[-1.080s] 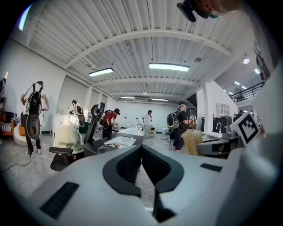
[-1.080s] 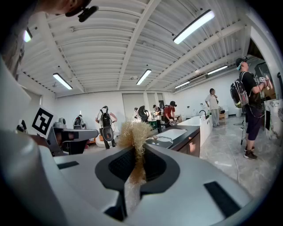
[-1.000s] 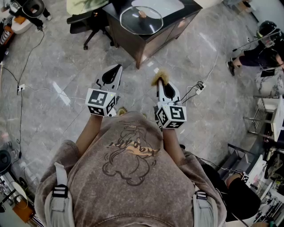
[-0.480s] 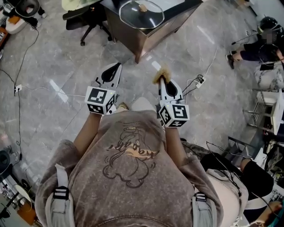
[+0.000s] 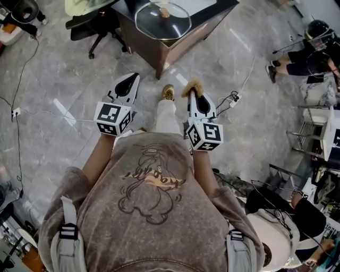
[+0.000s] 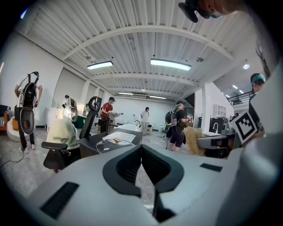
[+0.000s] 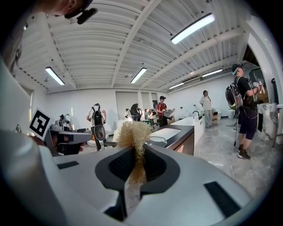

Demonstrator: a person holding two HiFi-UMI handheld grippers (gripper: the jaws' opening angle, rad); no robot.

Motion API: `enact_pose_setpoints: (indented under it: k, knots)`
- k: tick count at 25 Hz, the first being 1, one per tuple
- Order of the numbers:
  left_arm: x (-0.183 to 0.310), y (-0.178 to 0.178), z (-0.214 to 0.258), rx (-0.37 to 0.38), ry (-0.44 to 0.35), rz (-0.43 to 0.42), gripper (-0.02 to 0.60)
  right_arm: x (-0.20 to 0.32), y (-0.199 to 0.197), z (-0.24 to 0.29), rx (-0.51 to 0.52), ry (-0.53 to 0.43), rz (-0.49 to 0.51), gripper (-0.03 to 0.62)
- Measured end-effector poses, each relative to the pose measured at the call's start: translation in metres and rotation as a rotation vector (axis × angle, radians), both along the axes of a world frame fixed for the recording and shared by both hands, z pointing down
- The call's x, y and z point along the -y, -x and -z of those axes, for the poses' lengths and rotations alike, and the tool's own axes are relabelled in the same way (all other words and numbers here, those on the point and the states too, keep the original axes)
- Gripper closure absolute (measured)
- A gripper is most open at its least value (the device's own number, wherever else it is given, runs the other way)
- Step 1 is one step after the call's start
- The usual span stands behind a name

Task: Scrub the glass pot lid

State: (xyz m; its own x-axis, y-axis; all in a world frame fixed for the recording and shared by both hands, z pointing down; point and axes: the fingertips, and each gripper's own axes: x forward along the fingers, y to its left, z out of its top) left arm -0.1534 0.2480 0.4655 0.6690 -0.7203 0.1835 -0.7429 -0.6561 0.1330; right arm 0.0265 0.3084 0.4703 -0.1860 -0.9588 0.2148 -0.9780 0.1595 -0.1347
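We count two grippers, one scrubber, one lid, and one surface that carries it. The left gripper (image 5: 130, 81) has its fingers (image 6: 121, 167) pressed together with nothing between them. The right gripper (image 5: 192, 96) has its fingers (image 7: 157, 165) pinching one tan, frizzy scrubber (image 5: 192, 86), whose tuft sticks out past the tips. Each gripper bears one marker cube, two in all, and both are held side by side, a little apart, in front of the person's chest.

The single glass pot lid (image 5: 162, 20) lies flat on the dark surface (image 5: 210, 9), far from both grippers, with one pale knob (image 5: 164, 10) at its middle. It sits by the surface's near corner, and its rim comes close to the near edge without overhanging it as far as we can tell. The rest of the top, to the right of the lid, holds a pale sheet.

Between the grippers and that corner we see bare grey floor (image 5: 69, 74), with only the person's one forward shoe (image 5: 168, 92) on it. One black office chair (image 5: 87, 27) stands just left of the surface. One thin cable (image 5: 21, 79) trails over the floor at the far left, and one more cable with a plug (image 5: 234, 99) lies just right of the right gripper. One seated person (image 5: 303, 59) is at the far right, well apart from the surface.
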Motion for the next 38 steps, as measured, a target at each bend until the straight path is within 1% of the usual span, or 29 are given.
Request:
enact_pose_setpoints:
  k: [6, 10, 13, 15, 17, 22, 29, 35, 38]
  knots:
    - [0.061, -0.017, -0.006, 0.007, 0.014, 0.006, 0.565, 0.064, -0.015, -0.006, 0.018, 0.007, 0.012, 0.551]
    - [0.105, -0.035, -0.008, 0.015, 0.017, 0.008, 0.565, 0.108, -0.033, -0.013, 0.022, 0.015, 0.016, 0.551]
    - [0.137, -0.047, -0.012, 0.014, 0.054, 0.013, 0.565, 0.143, -0.044, -0.017, 0.036, 0.038, 0.026, 0.551]
    - [0.156, -0.053, -0.012, 0.001, 0.090, 0.017, 0.565, 0.165, -0.048, -0.016, 0.038, 0.046, 0.053, 0.551]
    - [0.174, -0.059, -0.012, 0.004, 0.105, 0.026, 0.565, 0.187, -0.049, -0.013, 0.040, 0.049, 0.082, 0.551]
    - [0.222, -0.071, -0.009, 0.032, 0.104, 0.071, 0.565, 0.242, -0.062, -0.008, 0.056, 0.055, 0.129, 0.551]
    - [0.287, -0.089, -0.007, 0.036, 0.117, 0.164, 0.563, 0.312, -0.086, -0.004, 0.047, 0.061, 0.202, 0.551]
    - [0.318, -0.102, -0.012, 0.043, 0.125, 0.223, 0.563, 0.350, -0.103, -0.010, 0.040, 0.088, 0.262, 0.551]
    - [0.326, -0.103, -0.009, 0.021, 0.126, 0.222, 0.563, 0.363, -0.101, -0.012, 0.038, 0.094, 0.285, 0.551]
